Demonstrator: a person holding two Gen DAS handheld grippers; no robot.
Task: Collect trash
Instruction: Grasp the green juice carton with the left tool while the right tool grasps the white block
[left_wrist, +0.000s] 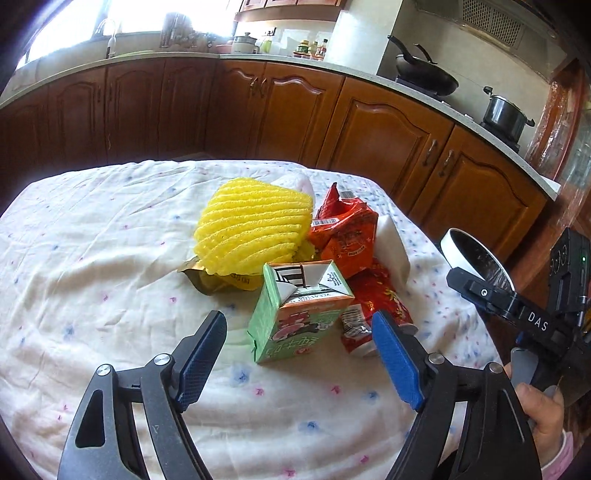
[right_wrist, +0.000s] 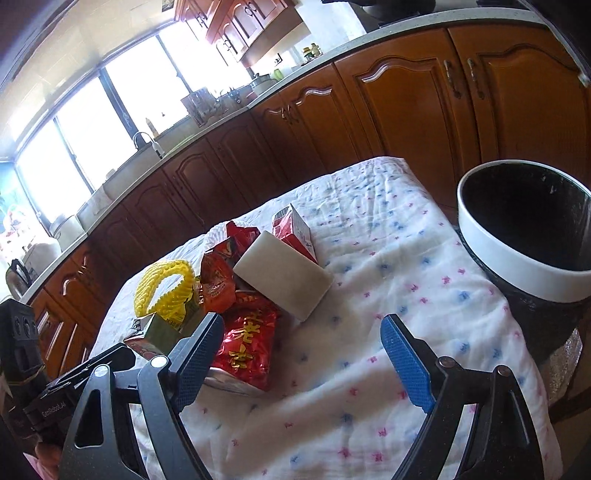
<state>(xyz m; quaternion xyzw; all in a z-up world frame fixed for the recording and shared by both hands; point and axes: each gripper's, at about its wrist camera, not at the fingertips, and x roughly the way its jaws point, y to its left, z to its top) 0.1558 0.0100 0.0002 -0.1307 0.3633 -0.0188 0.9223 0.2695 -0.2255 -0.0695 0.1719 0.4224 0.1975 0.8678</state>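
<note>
Trash sits heaped near the middle of the table under a white cloth with small pink and blue flowers. Left gripper jaws spread wide, nothing held, lined up on the green milk carton with folded top, which stands nearest, slightly tilted and just ahead of the blue pads. Behind it: yellow foam fruit netting, an orange-red crinkled snack wrapper, a white foam block, a glossy red foil bag with gold characters. Right gripper also spread and empty, low over bare cloth beside the red foil bag. Black bin with a white rim waits at the table's far right edge, mouth open. Judgement: carton first. Advance the left gripper until both pads flank the flat side faces, not the folded top, and close at mid-height so it does not pivot. A light squeeze should do; the carton looks empty, though that cannot be confirmed from here. Lift straight up before swinging right, since the small red wrapper at its base seems to touch it and may drag along. Keep the right gripper out of the path to the bin.
</note>
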